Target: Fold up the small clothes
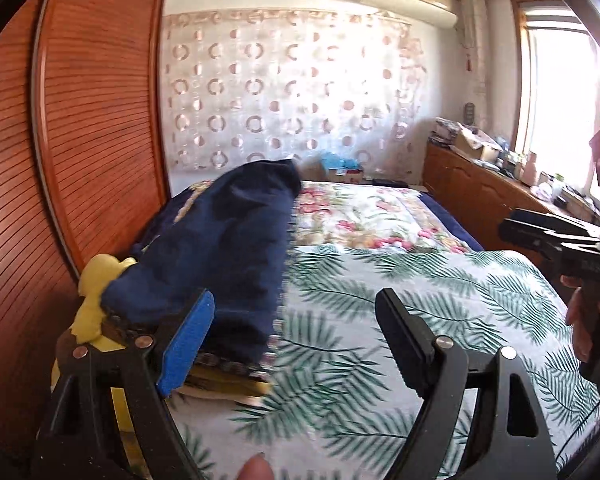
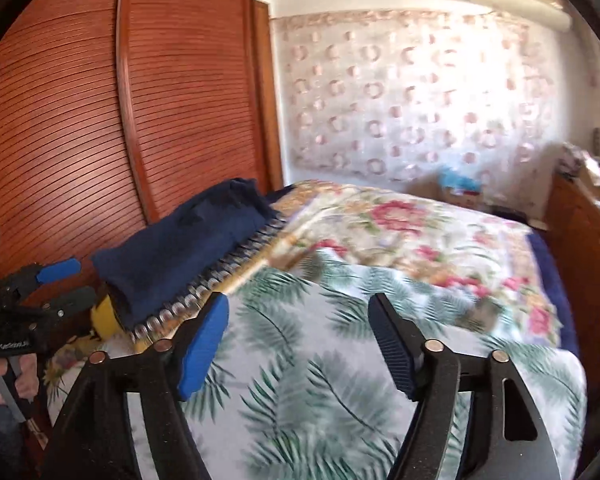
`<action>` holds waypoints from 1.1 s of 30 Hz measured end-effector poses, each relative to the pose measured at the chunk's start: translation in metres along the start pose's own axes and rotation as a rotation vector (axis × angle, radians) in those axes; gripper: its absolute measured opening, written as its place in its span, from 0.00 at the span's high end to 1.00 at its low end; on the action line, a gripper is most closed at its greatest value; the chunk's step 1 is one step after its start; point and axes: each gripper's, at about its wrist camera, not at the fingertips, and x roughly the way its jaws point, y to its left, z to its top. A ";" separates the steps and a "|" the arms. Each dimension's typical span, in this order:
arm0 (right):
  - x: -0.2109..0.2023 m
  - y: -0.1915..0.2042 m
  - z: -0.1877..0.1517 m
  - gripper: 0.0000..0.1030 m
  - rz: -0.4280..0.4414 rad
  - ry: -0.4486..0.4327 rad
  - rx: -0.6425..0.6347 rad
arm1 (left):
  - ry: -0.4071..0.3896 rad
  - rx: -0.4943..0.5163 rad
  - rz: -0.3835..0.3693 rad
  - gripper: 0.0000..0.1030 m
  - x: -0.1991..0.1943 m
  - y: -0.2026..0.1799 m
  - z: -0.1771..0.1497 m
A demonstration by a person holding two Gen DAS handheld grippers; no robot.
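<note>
Matt navy cloth garment (image 1: pixel 228 240); glossy slatted wood wardrobe (image 1: pixel 96 120).

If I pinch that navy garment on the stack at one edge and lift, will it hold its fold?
Probably not: the navy garment shows soft creases and a drooping end, so it should sag and unfold. It looks light for its size. It lies on a yellow stack by the bed's edge, so dragging might pull that along.

A: Where does the light come from?
B: Daylight floods through the window (image 1: pixel 556 80), blown out to white glare; the curtain (image 1: pixel 284 92) looks washed.
A: Sharpness?
B: Soft, smeared on the bedspread (image 2: pixel 320 360); fisheye bends the wardrobe (image 2: pixel 80 120), corners vignette black.
</note>
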 end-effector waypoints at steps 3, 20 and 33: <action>-0.030 0.005 -0.011 0.21 -0.070 -0.013 0.004 | 0.001 0.016 -0.054 0.19 -0.002 -0.020 -0.001; -0.123 0.054 -0.043 0.21 -0.279 -0.124 0.131 | -0.068 0.065 -0.082 0.19 -0.034 -0.078 0.027; -0.128 0.057 -0.056 0.21 -0.317 -0.133 0.139 | -0.076 0.064 -0.089 0.19 -0.041 -0.079 0.030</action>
